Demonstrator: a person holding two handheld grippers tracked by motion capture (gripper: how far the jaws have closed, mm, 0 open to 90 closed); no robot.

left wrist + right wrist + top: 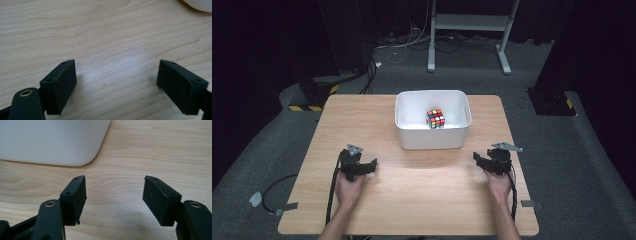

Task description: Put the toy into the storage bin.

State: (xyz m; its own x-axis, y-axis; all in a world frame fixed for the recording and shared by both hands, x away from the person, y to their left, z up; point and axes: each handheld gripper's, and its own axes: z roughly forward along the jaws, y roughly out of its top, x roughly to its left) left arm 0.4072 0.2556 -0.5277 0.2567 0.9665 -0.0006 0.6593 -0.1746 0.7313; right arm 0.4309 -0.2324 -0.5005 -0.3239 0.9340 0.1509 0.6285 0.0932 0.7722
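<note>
A colourful puzzle cube [436,118] lies inside a white rectangular bin [432,137] at the middle back of the wooden table [412,200]. My left gripper [368,164] rests on the table to the bin's front left, held in a hand. In the left gripper view its jaws stand wide apart over bare wood, so the left gripper [116,77] is open, and the bin's corner [200,4] peeks in at the top right. My right gripper [477,158] sits at the bin's front right. The right gripper [115,195] is open with nothing between its jaws, just short of the bin's rounded corner [50,140].
Cables trail from both grippers off the table's near edge. Beyond the table stand a white metal frame [469,22], black stands with yellow-black tape [312,95] and loose cables on grey carpet. Bare wood lies between the two grippers.
</note>
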